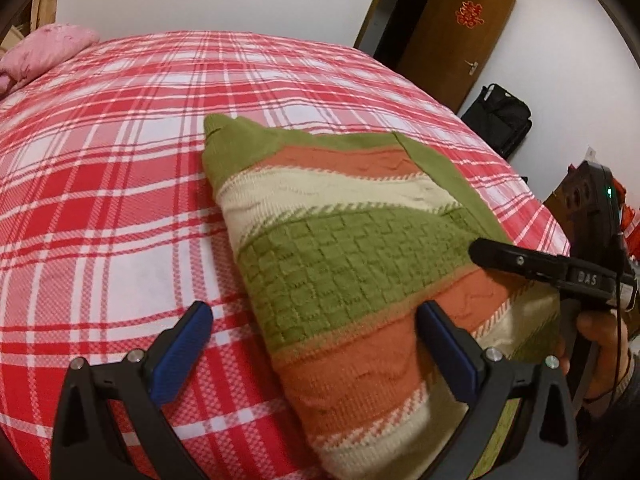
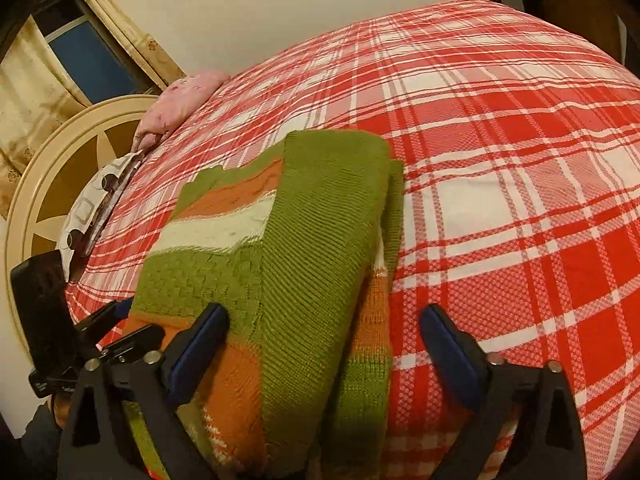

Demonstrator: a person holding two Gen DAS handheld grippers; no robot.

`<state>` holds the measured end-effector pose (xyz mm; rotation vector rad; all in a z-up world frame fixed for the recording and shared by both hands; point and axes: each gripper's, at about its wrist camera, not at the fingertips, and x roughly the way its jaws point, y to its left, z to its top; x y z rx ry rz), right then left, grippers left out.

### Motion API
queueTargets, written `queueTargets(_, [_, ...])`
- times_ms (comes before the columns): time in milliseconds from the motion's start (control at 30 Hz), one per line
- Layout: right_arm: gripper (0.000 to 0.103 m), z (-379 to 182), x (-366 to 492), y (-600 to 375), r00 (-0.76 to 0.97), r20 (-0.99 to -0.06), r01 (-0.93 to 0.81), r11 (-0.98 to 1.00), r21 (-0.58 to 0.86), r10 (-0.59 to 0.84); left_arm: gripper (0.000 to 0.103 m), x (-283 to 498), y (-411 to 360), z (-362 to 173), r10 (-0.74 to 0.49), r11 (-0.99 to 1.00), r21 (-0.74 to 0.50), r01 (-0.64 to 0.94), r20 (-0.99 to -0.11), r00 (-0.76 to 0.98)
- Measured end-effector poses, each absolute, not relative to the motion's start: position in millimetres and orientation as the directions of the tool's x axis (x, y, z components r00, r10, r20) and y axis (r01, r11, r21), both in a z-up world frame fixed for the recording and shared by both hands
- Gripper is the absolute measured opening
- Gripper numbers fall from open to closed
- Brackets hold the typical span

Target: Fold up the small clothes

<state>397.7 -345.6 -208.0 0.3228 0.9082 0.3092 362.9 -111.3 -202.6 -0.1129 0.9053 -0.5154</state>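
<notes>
The bed (image 1: 120,160) is covered edge to edge in red and white plaid, and the sweater (image 1: 340,248) lies on it toward the near side. Beyond the sweater the plaid runs bare to the far edge, where a pink pillow (image 1: 44,54) sits at the head corner; in the right wrist view the plaid right of the sweater is equally bare. Past the bed's far corner a brown door (image 1: 452,36) stands ajar, with a black bag (image 1: 498,118) on the floor below it.

The left gripper (image 1: 316,344) has its fingers spread wide: the right finger (image 1: 448,348) lies over the sweater's orange band, the left one over bare plaid beside the sweater's left edge. The right gripper (image 2: 324,344) is spread too, nothing pinched; its left finger (image 2: 200,344) is over the knit, its right one over plaid, and the folded green sleeve (image 2: 320,240) runs between them. No earlier view shows whether either touches the cloth.

The sweater is knit in green, orange and cream bands, with a basket-weave green panel, and its sleeve is folded over the body
</notes>
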Motion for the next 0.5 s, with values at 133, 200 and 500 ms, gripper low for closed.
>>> queueTargets(133, [0.066,-208.9,398.1,-345.2,0.580,-0.694,-0.135,0.890,0.435,0.427,0.103,361.7,-116.4,-199.9,-0.457,0.880,-0.279,0.386,-0.721,0.521])
queueTargets(200, [0.057,-206.1,395.9,-339.8,0.587,-0.686,-0.157,0.892,0.423,0.429,0.103,361.1,-118.5,-198.9,-0.455,0.880,-0.272,0.390,-0.719,0.526])
queueTargets(500, [0.042,-205.2,398.7,-331.6,0.590,-0.688,-0.165,0.897,0.409,0.422,0.085,359.2,-128.4,-196.1,-0.459,0.874,-0.251,0.416,-0.708,0.536])
